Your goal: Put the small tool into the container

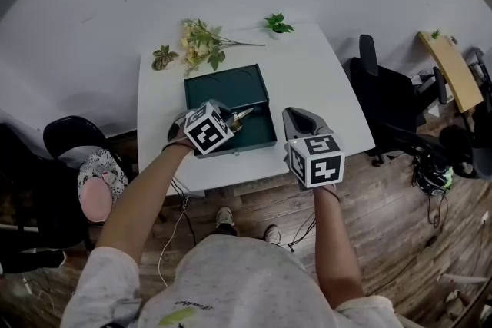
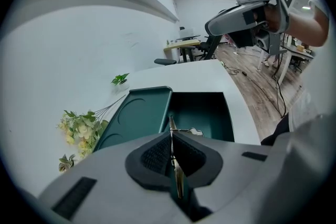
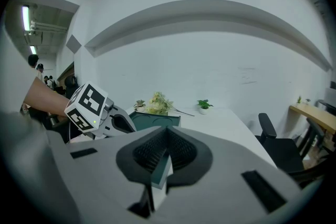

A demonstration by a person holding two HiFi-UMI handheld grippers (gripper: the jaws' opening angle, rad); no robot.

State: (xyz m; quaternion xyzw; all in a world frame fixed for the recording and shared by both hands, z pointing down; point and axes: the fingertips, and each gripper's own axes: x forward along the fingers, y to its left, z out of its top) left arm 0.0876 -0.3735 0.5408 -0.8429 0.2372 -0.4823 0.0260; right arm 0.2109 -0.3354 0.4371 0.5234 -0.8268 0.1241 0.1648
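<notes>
Head view, centre: one left gripper (image 1: 229, 120) clamped on the one tool (image 1: 241, 116), poised over the one open box (image 1: 257, 136), likely for release; one right gripper (image 1: 297, 116), lower right, stands aside. Left gripper view: jaws pinch the tool edge-on, its tip above the box. Right gripper view: jaws together, empty.

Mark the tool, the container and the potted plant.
tool (image 2: 174, 160): left gripper view, metal strip between the jaws.
container (image 1: 260, 130): head view, bare floor of the box.
potted plant (image 1: 278, 24): head view, its leaves.
</notes>
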